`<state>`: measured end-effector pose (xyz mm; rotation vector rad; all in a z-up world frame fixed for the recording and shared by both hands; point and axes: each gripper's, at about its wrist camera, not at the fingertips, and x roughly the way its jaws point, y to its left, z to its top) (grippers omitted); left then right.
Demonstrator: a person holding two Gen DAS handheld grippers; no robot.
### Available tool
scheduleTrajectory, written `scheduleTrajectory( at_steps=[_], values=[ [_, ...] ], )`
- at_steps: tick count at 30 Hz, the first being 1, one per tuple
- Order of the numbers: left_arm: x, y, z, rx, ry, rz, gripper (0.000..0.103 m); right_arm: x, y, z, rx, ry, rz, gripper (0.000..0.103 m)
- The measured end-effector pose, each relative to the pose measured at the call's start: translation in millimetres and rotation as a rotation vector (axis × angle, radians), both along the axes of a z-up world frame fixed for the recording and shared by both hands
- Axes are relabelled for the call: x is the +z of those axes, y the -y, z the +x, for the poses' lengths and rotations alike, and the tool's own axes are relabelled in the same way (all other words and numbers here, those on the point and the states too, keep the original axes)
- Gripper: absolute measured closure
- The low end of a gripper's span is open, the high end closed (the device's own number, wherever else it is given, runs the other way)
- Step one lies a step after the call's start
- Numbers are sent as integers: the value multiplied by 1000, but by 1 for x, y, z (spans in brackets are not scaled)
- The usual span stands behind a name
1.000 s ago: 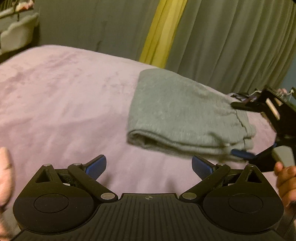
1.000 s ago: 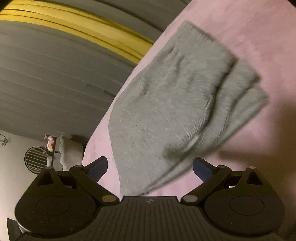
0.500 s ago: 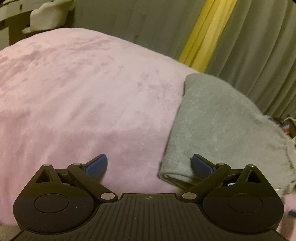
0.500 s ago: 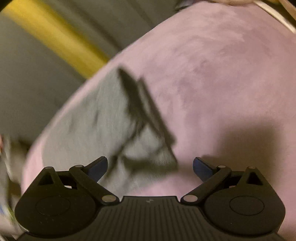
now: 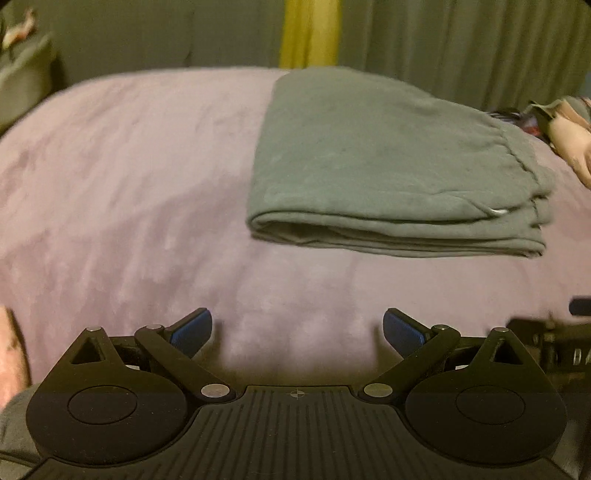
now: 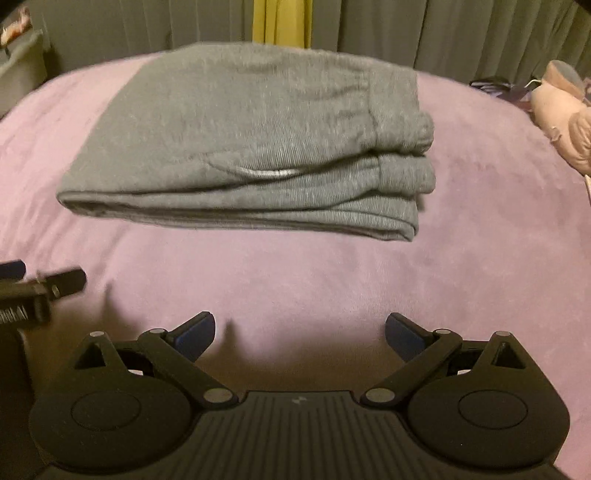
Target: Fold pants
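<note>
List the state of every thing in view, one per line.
Grey pants: folded into a layered stack, lying flat on the blanket, untouched.
Left tool: open, empty, short of the pants.
Right tool: open, empty, short of the pants.
Purple blanket: spread out.

One pair of grey pants (image 6: 251, 140) lies folded into a single stack on one bed (image 6: 295, 273) under a pink-purple cover. Two grippers show: the left gripper (image 5: 297, 328) and the right gripper (image 6: 299, 330), each with two blue-padded fingers. One yellow curtain strip (image 6: 279, 22) hangs between grey curtains (image 6: 461, 33). One pink bundle (image 6: 561, 118) sits at the right edge.
</note>
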<state>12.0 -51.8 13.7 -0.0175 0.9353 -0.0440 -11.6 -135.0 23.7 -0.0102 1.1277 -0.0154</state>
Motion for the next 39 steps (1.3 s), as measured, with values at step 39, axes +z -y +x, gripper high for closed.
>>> scheduleTrajectory(
  at_steps=[39],
  values=[
    [-2, 5, 10, -14, 151, 1, 1, 13, 0, -1, -53, 224, 0, 4]
  ],
)
